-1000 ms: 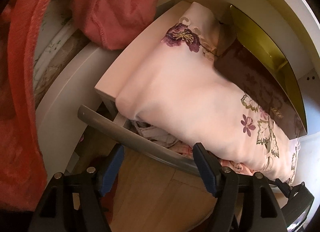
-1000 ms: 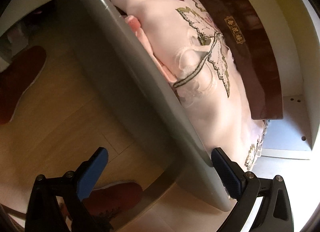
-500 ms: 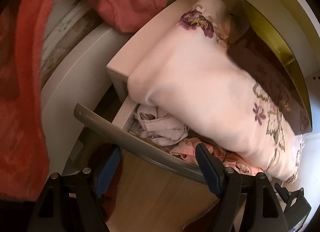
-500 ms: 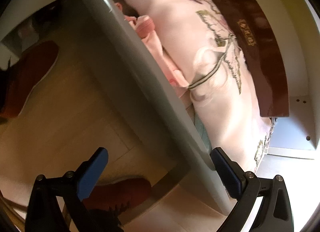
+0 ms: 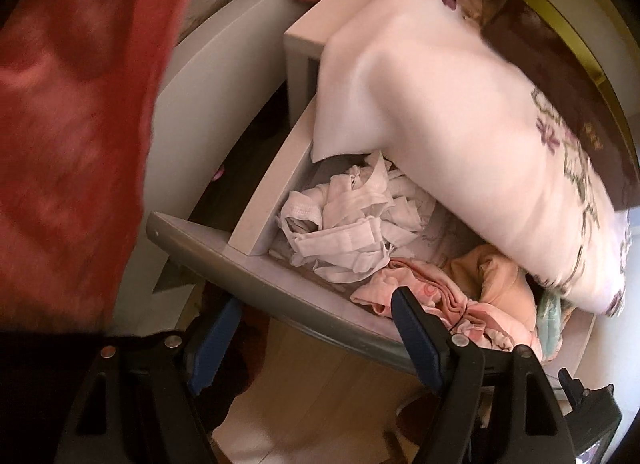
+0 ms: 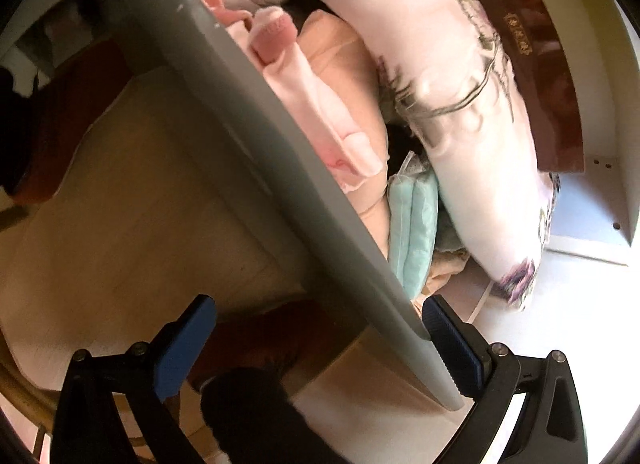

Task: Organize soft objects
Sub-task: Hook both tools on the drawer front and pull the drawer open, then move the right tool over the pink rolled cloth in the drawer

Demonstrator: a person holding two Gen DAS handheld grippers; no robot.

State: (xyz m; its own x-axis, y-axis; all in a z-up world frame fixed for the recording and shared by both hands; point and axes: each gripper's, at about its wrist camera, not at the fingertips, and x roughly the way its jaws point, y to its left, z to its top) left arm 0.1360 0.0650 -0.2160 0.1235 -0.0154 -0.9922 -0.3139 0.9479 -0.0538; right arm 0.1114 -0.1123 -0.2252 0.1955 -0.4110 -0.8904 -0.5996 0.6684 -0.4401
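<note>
Pink garments [image 5: 452, 296] beyond left hand-held gripper [image 5: 316, 336]

I can make out only one marking: a small gold rectangular label [image 6: 519, 35] on the dark brown glossy box [image 6: 556, 104] at the far right, beside the pale pink floral pillow [image 6: 472, 136]. Its characters are too small for me to read.

Pillow [image 5: 460, 136] overhangs drawer [image 5: 280, 288]; clothes [image 5: 352, 224] fill rest.
</note>
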